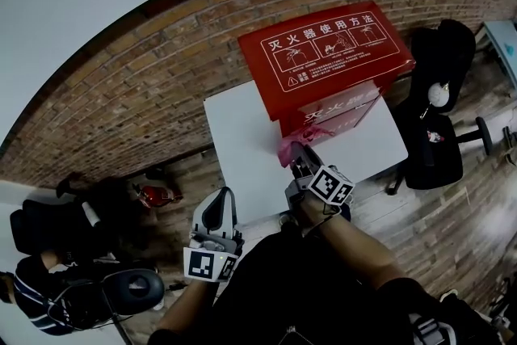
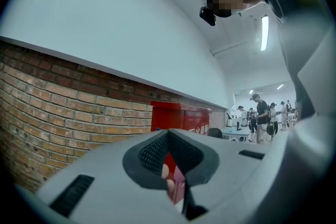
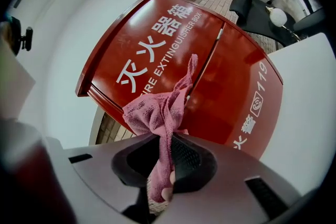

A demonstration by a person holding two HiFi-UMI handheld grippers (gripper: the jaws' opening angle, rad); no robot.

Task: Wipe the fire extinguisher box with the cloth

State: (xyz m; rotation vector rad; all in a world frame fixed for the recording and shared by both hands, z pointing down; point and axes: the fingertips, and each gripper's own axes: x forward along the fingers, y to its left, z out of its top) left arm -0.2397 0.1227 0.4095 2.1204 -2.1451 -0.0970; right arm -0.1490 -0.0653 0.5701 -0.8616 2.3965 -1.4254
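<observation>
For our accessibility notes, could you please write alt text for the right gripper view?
The right gripper is shut on a pink cloth, holding it up in front of the doors of a red fire extinguisher box that stands on a white table.

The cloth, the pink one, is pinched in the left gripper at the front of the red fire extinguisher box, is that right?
Not quite. The pink cloth is pinched in the right gripper, not the left, as the right gripper view shows. The rest holds: it is at the front of the red fire extinguisher box.
</observation>
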